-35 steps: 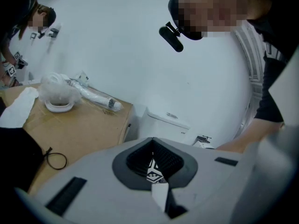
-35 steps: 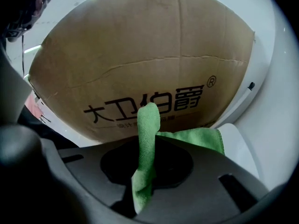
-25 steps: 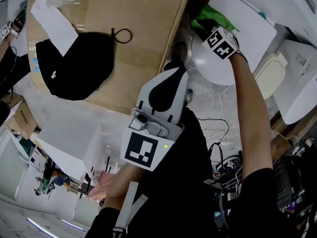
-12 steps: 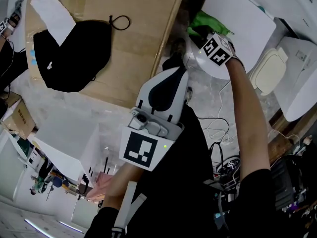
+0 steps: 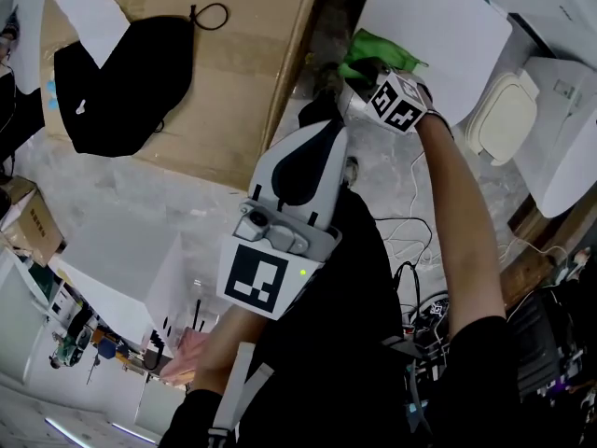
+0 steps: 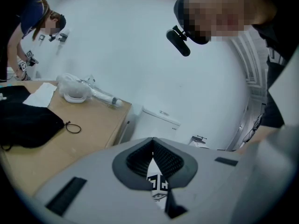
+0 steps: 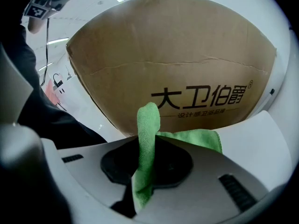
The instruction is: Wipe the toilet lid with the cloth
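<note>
The white toilet lid (image 5: 438, 26) lies at the top right of the head view. A green cloth (image 5: 378, 47) rests on its left edge, beside a cardboard box. My right gripper (image 5: 362, 71) is shut on that cloth. In the right gripper view the green cloth (image 7: 147, 125) sticks up between the jaws of the right gripper (image 7: 141, 146), with the lid (image 7: 264, 146) white at the right and the printed box behind. My left gripper (image 5: 336, 131) hovers mid-frame, away from the lid. The left gripper (image 6: 153, 140) is shut on nothing.
A large cardboard box (image 5: 233, 54) stands left of the lid, with a black bag (image 5: 121, 82) and white paper (image 5: 89, 12) on top. A second cream seat (image 5: 504, 119) and white fixtures sit at the right. Cables (image 5: 410, 241) trail over the floor. Another person (image 6: 28, 36) bends at the far left.
My right gripper has drawn the green cloth along the lid toward its near left edge by the box. The left gripper has barely moved.
</note>
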Available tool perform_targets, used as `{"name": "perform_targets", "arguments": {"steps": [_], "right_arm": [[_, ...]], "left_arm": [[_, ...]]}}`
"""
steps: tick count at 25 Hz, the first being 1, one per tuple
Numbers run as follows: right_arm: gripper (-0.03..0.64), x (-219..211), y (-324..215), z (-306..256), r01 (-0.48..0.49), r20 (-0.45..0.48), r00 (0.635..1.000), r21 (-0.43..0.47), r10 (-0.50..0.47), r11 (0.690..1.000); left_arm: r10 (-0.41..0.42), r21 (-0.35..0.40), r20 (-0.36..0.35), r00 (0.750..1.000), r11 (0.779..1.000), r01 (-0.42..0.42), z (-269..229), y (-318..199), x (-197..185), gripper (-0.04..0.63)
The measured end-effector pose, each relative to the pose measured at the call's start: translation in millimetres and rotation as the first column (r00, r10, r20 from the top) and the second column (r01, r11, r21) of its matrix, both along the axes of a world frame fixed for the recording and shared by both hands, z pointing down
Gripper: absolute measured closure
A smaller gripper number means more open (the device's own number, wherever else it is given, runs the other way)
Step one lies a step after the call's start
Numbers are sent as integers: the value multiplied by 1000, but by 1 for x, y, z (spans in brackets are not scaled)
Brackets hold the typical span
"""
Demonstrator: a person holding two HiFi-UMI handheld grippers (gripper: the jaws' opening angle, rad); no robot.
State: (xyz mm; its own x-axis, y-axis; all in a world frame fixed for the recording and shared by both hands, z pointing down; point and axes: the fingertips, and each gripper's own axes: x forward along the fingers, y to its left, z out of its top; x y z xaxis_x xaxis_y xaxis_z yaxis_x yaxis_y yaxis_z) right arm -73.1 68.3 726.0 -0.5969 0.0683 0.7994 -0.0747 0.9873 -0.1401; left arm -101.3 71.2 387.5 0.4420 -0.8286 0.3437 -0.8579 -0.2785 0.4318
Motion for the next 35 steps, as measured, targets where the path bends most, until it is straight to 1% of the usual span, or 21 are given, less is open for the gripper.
{"name": "perform_targets", "arguments": {"steps": [7,14,18,22,28,35], "right_arm": [[561,13,47,3,75,-6,997,21,-75,997],[561,38,85,8,145,-26,989,36,-144,989],[561,55,97,7,132,-12,991,30,-132,991],[561,73,104,7,115,-9,993,26,-115,993],[561,113,119,8,114,-11,993,19,-114,993],[563,161,126,8,126,-25,992,28,-125,992]], "left_arm": [[20,8,-13,1000,1000,-20,0,24,19,588],[56,12,-15,998,998,-56,-2,39,38,588],[76,18,-5,997,997,-76,-4,43,47,588],[84,49,-12,996,995,-84,-8,42,54,588],[124,71,-13,992,990,-122,-13,46,73,588],[176,56,-19,984,983,-174,-13,51,95,588]]}}
